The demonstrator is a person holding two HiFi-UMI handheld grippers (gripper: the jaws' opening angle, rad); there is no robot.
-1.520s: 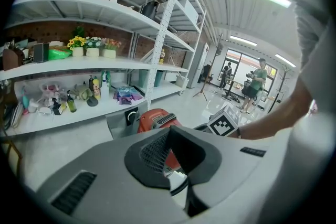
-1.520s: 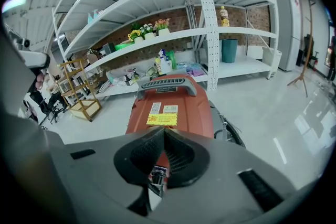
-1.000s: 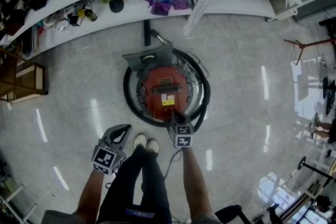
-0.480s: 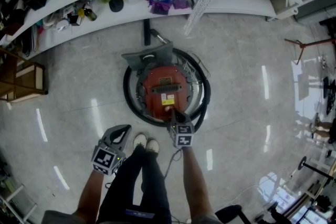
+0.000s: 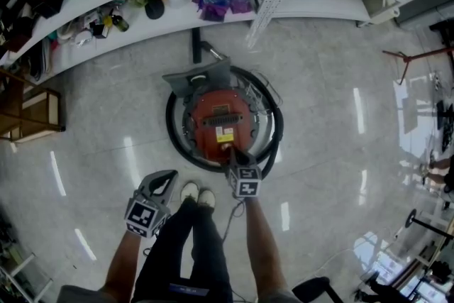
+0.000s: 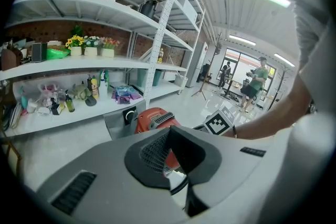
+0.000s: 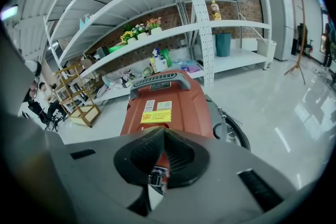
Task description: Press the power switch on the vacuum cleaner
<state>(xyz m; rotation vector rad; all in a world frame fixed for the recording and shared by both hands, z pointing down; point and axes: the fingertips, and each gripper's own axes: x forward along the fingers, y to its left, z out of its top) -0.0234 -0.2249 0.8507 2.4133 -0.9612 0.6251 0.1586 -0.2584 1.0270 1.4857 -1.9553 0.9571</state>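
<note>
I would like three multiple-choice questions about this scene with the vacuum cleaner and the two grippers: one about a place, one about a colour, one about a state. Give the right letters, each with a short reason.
1. Where is the tip of the right gripper?
A. on the shelf
B. at the near edge of the vacuum cleaner
C. on the bare floor beside the shoes

2. What colour is the vacuum cleaner's body?
A. blue
B. green
C. red

3. How do the jaws of the left gripper stand?
A. together, with nothing between them
B. wide apart
C. shut on a cloth

Answers:
1 B: the head view shows its tip at the machine's near edge.
2 C: both gripper views show a red body.
3 A: the left gripper view shows the pads meeting, with nothing held.
</note>
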